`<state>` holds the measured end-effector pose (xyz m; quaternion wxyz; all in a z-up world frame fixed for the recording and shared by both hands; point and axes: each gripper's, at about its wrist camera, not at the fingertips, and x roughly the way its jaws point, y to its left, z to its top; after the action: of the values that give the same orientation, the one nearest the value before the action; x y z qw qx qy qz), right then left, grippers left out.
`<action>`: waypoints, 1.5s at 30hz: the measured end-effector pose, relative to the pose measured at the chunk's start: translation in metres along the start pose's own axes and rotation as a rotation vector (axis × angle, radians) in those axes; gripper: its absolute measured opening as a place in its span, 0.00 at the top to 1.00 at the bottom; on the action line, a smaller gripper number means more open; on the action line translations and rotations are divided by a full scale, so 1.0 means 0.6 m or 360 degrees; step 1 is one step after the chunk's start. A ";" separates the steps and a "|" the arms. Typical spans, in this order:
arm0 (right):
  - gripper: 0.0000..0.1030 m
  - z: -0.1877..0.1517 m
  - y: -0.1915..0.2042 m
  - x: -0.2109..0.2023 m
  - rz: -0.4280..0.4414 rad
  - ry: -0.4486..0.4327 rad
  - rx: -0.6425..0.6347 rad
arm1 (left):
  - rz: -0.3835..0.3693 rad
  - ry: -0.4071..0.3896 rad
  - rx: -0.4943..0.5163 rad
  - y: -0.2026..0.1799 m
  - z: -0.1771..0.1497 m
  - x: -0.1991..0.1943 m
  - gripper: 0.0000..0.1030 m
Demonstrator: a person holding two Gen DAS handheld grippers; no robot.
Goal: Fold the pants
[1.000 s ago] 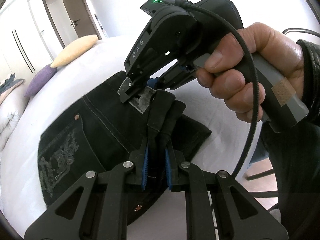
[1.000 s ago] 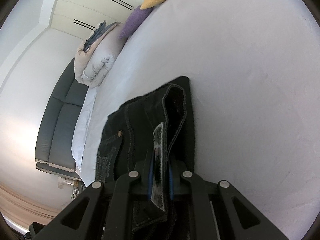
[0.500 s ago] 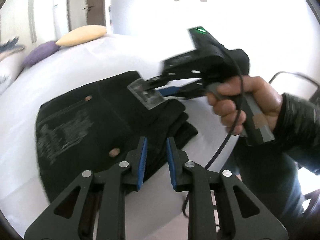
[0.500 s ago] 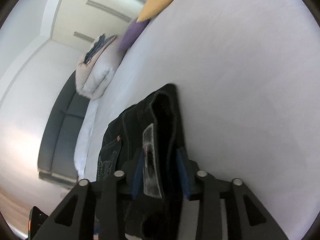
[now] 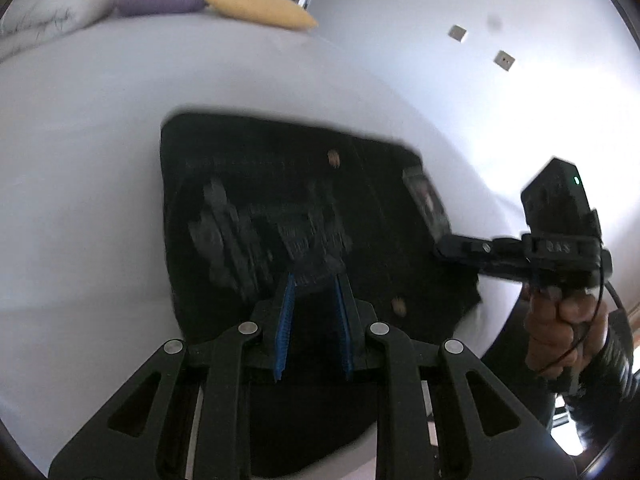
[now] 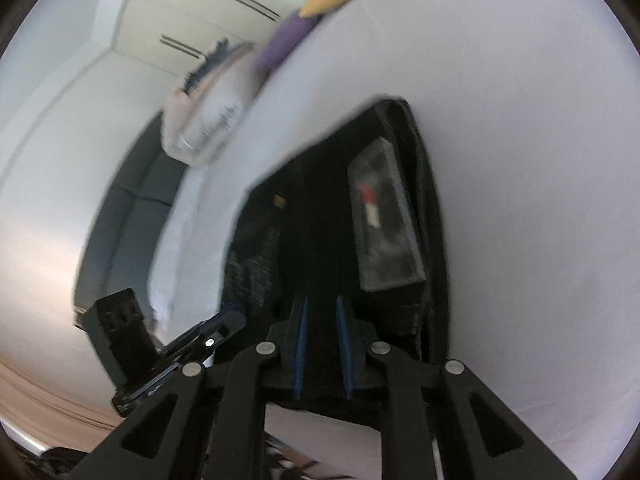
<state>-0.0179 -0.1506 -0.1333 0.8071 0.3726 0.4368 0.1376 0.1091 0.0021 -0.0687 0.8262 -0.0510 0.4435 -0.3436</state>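
The black pants [image 5: 288, 200] lie folded into a compact block on the white bed [image 5: 80, 160], back pocket embroidery and grey waistband label [image 5: 426, 200] facing up. My left gripper [image 5: 314, 280] is open and empty above the block's near edge. My right gripper [image 6: 322, 304] is open and empty over the same block [image 6: 320, 232], with the label [image 6: 382, 220] just beyond its fingers. The right gripper also shows in the left wrist view [image 5: 442, 246] at the block's right edge. The left gripper shows in the right wrist view [image 6: 224, 326] at lower left.
A yellow pillow [image 5: 260, 8], a purple pillow [image 5: 160, 0] and a folded duvet [image 6: 204, 124] sit at the far end of the bed. A grey sofa [image 6: 120, 232] stands beside the bed. White sheet surrounds the pants.
Both grippers let go of the pants fabric and opened. Both drew back and up from the folded block, which now lies flat on the bed.
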 end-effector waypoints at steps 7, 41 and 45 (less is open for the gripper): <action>1.00 -0.037 -0.031 -0.018 0.0062 -0.0025 0.0034 | 0.0010 -0.0056 0.0079 -0.017 -0.069 -0.034 0.82; 1.00 -0.040 -0.058 -0.020 0.0161 -0.0035 0.0141 | -0.0781 0.0003 -0.0421 0.157 -0.031 -0.025 0.82; 0.97 -0.032 -0.010 -0.037 0.0123 -0.0055 0.0058 | -0.0738 0.0002 -0.0409 0.144 -0.054 -0.029 0.82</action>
<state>-0.0466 -0.1576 -0.1307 0.8017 0.4062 0.4105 0.1542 0.1228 0.0857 -0.1096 0.7119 -0.2556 0.4605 -0.4646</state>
